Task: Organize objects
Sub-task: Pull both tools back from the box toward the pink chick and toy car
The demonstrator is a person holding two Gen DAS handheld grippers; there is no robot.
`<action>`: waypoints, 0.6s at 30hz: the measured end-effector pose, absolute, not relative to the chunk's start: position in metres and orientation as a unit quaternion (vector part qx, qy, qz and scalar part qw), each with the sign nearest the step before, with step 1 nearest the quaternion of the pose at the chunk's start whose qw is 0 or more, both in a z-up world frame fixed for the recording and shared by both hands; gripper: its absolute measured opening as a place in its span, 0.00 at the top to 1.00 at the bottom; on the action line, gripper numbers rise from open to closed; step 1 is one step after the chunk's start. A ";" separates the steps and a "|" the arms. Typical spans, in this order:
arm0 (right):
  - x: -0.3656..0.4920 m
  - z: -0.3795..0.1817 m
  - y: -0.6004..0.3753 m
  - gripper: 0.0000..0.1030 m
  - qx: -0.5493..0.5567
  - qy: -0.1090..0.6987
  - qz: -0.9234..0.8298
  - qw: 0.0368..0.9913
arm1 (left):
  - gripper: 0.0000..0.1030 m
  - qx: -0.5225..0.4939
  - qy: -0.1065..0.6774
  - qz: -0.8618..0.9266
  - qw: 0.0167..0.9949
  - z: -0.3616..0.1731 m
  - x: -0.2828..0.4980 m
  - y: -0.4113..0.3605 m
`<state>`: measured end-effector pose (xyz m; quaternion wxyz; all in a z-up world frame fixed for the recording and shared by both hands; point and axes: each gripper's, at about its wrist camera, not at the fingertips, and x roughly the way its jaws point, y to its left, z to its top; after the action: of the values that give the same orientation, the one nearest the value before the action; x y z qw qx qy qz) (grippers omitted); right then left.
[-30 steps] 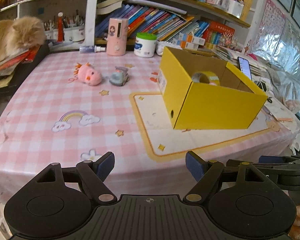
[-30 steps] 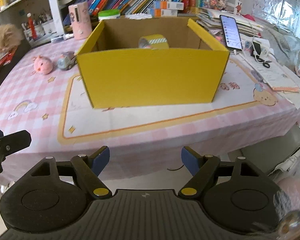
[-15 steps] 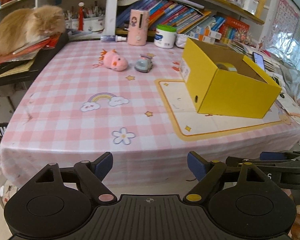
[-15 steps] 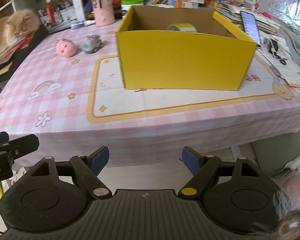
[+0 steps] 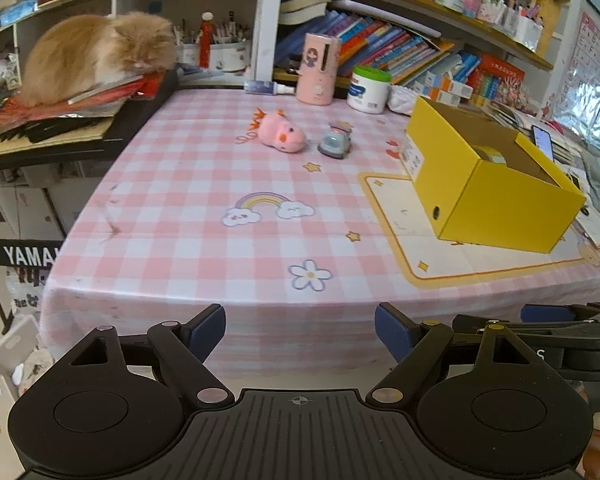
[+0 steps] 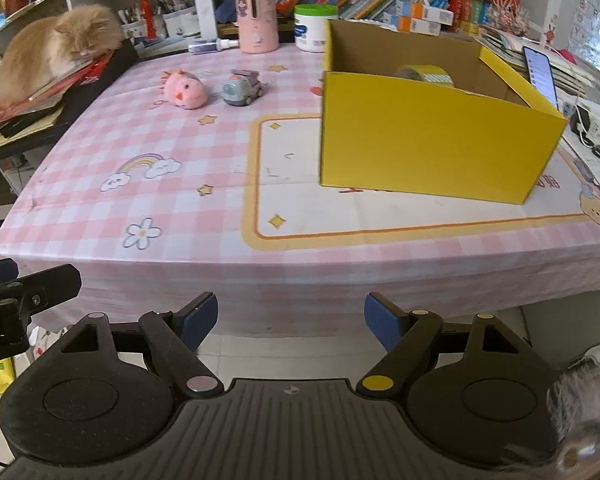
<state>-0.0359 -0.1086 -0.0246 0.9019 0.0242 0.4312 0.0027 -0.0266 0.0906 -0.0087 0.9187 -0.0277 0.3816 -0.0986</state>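
Both grippers are hanging empty off the near edge of the table as the sorting job pauses. Seen from the left wrist, the left gripper [image 5: 300, 330] is sitting with its blue-padded fingers spread wide and nothing between them, having drawn back from the table over the last second, so that the pink checked tablecloth [image 5: 204, 216] is now showing its whole front hem where a moment ago the pads were hovering over the cloth. The yellow box [image 5: 496, 204] is lying well ahead and to the right, with a roll of tape [image 5: 490, 155] resting inside it; the pink plush toy [image 5: 282, 137] and the small grey toy car [image 5: 335, 145] are sitting just beside each other farther back, near the middle of the table, both well apart from the tool. An orange cat [image 5: 96, 54] is dozing on a pile of books at far left. From the right wrist, the right gripper [image 6: 291, 318] is likewise standing open and empty, also pulled back below the table edge, with the box now off to the right front rather than dead ahead as it was a second ago. The plush toy and the car are lying far ahead and left of the fingers, side by side. The retreat is suggesting that the tape's placement is finished and that the two toys, still outside the box, are likely the next items to collect, each calling for a long reach forward across the cloth.
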 end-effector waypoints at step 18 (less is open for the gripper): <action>-0.024 -0.017 -0.059 0.23 -0.005 0.419 0.047 0.907 | 0.18 -0.049 0.369 -0.062 0.926 -0.005 -0.028 0.131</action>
<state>-0.0238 -0.0587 -0.0171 0.9068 -0.0047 0.4189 0.0467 -0.0278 0.1307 -0.0050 0.9262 -0.0492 0.3686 -0.0621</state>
